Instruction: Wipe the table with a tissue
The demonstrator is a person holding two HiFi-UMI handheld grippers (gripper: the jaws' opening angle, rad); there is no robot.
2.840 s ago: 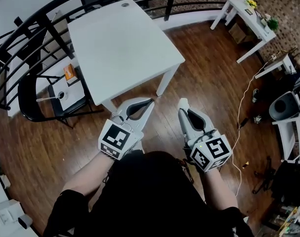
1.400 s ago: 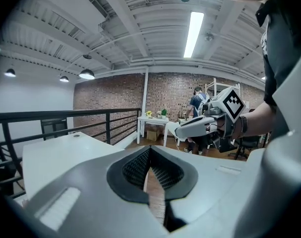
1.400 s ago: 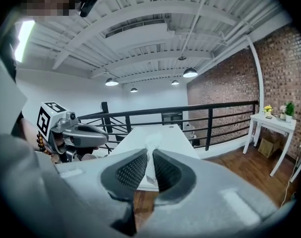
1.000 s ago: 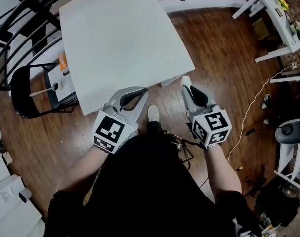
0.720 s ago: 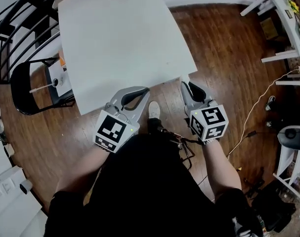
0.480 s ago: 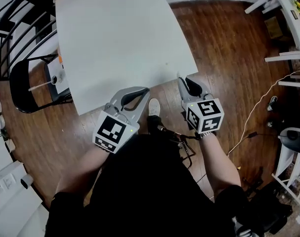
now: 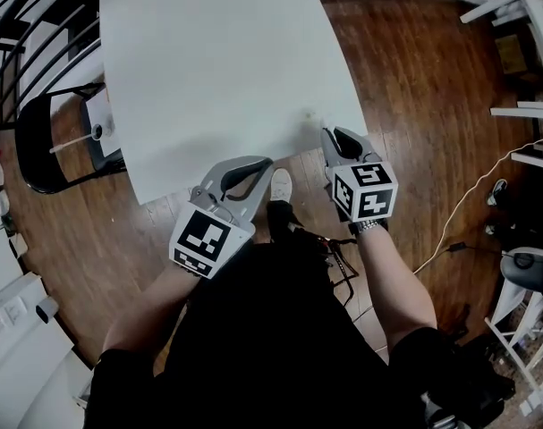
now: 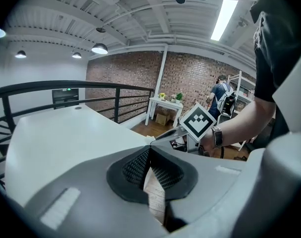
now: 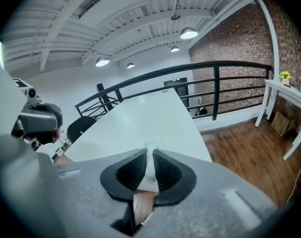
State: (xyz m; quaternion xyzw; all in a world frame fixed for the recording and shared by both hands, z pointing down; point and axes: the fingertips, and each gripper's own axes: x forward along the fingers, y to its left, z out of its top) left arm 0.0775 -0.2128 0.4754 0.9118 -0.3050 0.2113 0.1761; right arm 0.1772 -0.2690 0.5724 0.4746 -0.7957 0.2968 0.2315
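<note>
My right gripper (image 9: 150,156) has its jaws clamped on a tissue (image 9: 150,163). The thin white strip stands upright between the two black ribbed pads (image 9: 133,172), with a crumpled tuft poking out past the tips. My left gripper (image 8: 149,151) has its jaws together, the mesh-textured pads (image 8: 135,167) meeting at the tips with nothing between them; only a sliver of wood shows through lower down.

In the head view the right gripper (image 7: 326,132) points forward with its tips over the near right corner of the table (image 7: 217,70). I cannot tell whether the tissue touches the surface. Its marker cube (image 7: 364,191) sits at the wrist, with my forearm stretched out behind it. The left gripper (image 7: 267,162) is angled up and to the right, its tips just beside the table's near edge and over the floor (image 7: 414,105).

The table is square, white, smooth and matte. The floor is dark brown planking. A black chair (image 7: 37,146) stands at the table's left side. Beyond the table's far edge, the right gripper view shows a curved black metal railing (image 9: 214,68).
</note>
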